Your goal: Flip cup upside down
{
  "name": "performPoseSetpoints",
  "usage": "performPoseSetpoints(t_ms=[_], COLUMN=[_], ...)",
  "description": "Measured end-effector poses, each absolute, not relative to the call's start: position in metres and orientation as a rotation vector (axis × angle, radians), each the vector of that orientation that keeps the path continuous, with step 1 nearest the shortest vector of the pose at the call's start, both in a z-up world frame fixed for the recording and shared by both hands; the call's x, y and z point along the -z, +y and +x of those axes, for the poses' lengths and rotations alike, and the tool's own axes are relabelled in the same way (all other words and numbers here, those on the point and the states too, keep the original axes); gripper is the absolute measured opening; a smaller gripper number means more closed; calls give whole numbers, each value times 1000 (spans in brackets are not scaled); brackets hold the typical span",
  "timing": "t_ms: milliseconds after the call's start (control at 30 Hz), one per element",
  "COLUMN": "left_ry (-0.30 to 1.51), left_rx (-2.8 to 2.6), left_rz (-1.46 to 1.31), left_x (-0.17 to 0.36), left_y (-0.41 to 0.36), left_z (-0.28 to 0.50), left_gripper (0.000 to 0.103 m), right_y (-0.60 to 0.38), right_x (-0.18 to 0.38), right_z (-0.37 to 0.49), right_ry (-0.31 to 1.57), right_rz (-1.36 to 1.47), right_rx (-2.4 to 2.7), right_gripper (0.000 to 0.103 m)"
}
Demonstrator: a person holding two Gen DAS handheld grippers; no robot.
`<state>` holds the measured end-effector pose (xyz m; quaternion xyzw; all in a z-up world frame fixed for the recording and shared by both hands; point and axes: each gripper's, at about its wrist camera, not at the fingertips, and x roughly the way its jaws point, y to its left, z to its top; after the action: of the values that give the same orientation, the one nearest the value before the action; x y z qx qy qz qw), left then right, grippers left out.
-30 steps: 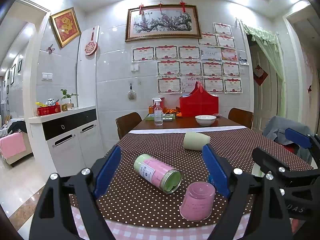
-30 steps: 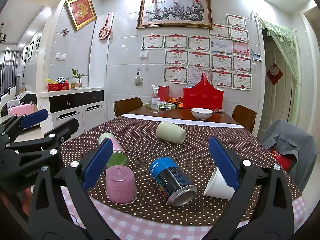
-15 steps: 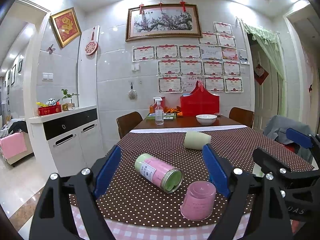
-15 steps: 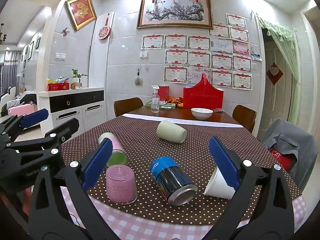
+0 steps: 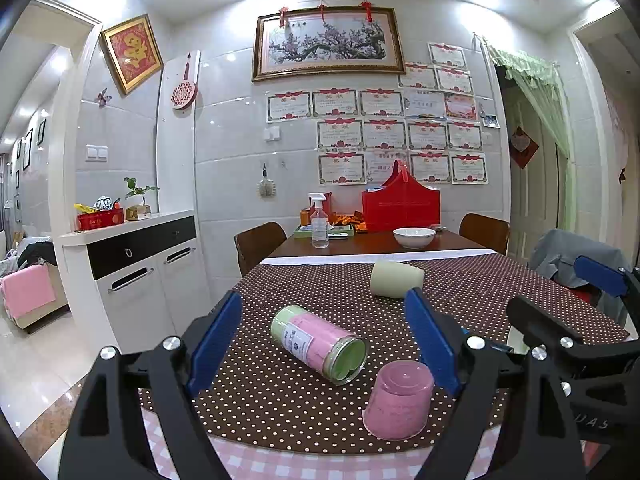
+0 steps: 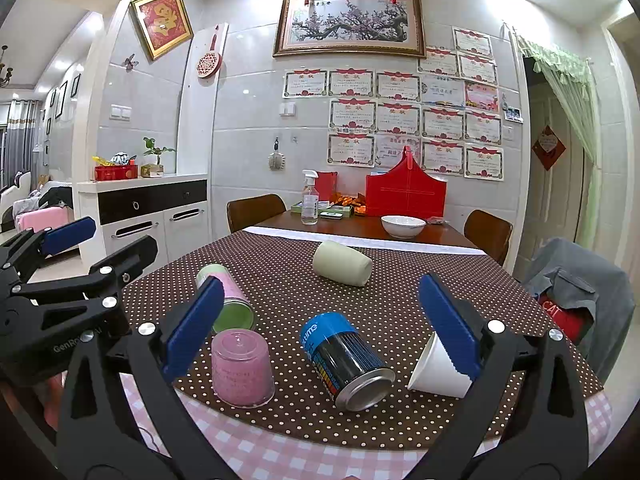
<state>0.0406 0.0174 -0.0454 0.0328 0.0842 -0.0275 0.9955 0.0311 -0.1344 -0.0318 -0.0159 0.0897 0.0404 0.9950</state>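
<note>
A pink plastic cup [image 5: 399, 405] [image 6: 241, 367] stands upside down near the table's front edge. A pale green cup [image 5: 396, 280] [image 6: 342, 263] lies on its side farther back. A white paper cup [image 6: 437, 369] lies on its side at the front right. My left gripper [image 5: 325, 343] is open and empty, held above the front edge, with the pink cup just inside its right finger. My right gripper [image 6: 320, 322] is open and empty, held above the front edge with a blue can between its fingers in view.
A pink-and-green canister [image 5: 320, 343] [image 6: 228, 300] and a blue can [image 6: 346, 360] lie on their sides on the dotted tablecloth [image 5: 332, 296]. A white bowl [image 6: 403, 226], spray bottle [image 6: 310, 203] and red box [image 6: 405, 196] stand at the far end. Chairs surround the table.
Both grippers stay open and nearly still. The left wrist view has shifted very slightly. No object has moved.
</note>
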Motion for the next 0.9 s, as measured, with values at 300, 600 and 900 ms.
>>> performPoseSetpoints(t_ms=[300, 600, 900], left_ry=[171, 182, 188], left_rx=[50, 47, 33], left_rz=[68, 66, 79], left_x=[48, 52, 56], left_y=[25, 29, 29], left_z=[42, 45, 48], left_gripper=[82, 82, 82], right_y=[-135, -136, -136], right_x=[33, 37, 42], right_z=[33, 32, 34], right_ry=[181, 187, 202], right_rz=[-33, -35, -37], right_rx=[-80, -74, -68], right_gripper=[96, 96, 97])
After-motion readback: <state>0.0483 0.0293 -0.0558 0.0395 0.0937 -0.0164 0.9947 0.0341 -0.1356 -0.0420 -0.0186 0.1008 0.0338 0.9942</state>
